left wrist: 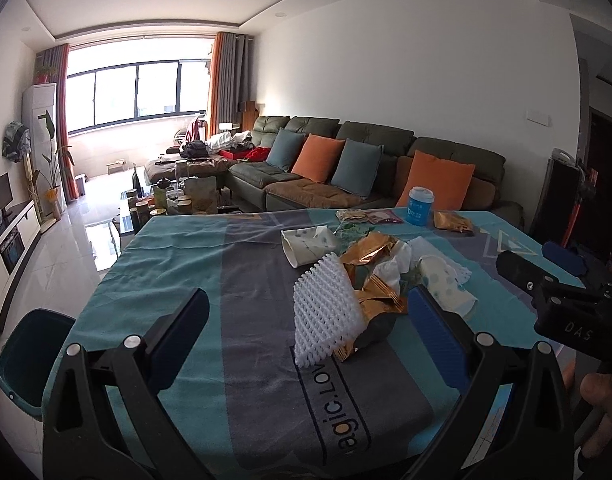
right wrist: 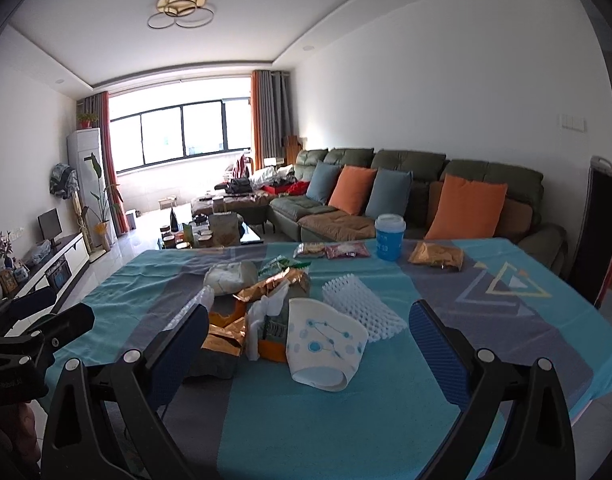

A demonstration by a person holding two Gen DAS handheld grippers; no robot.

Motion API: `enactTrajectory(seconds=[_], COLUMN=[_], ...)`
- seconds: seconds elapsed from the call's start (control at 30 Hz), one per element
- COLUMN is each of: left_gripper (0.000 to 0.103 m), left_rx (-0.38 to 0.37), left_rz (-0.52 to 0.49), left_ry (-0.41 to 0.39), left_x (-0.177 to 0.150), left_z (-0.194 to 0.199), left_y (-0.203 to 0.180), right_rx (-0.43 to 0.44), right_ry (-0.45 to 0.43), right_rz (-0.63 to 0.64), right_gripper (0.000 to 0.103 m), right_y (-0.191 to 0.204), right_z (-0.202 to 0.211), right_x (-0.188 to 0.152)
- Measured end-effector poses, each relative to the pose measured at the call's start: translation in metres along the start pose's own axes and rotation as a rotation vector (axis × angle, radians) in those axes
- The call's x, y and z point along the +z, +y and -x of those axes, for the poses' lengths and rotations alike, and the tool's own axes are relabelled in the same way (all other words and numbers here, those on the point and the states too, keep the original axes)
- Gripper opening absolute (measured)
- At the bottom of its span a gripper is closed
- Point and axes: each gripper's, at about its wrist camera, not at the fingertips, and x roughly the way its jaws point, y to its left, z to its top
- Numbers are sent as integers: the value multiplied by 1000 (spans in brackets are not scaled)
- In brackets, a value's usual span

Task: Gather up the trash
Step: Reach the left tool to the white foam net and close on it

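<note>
Step in hand: approach, nothing grasped yet. Bin (left wrist: 29,360) stands on the floor off the surface's (left wrist: 177,264) left edge. Left gripper (left wrist: 306,328) hovers over the near edge, fingers wide and empty; white foam net (left wrist: 326,312) lies between them, leaning on gold wrappers (left wrist: 370,256). Trash pile sits mid-surface: crushed paper cups, wrappers, tissue. Right gripper (right wrist: 310,340) also spread wide, empty, with a crushed dotted paper cup (right wrist: 326,344) between its fingers.

Next move, judged: lower and close on the nearest item, then carry it left to the bin.

Writing: cloth reads "agic.LOV"; "DAS" on the right gripper's body. Blue cup (left wrist: 420,206) label illegible.
</note>
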Motion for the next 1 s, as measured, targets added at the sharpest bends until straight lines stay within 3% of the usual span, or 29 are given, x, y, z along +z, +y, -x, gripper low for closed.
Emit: enactTrajectory(seconds=[0.33,0.63,0.73,1.0], left_gripper=[98,98,92,79], left_rx=[3,49,80,75], left_rz=[-26,-61,-54,-79], left_ry=[118,172,182,243], left_x=[-4,-9,-9,-18], left_z=[-71,-108,-115,-132], left_y=[-12,-14,-9,-9], right_rx=[-38,-26,-29,-26], right_ry=[98,161,174,192], right_rz=[-9,-13,-8,6], right_gripper=[97,97,97,97], right_y=[-8,-6,-6,-2], right_z=[-42,-70,-76,-87], right_x=[-9,-14,-15,-16])
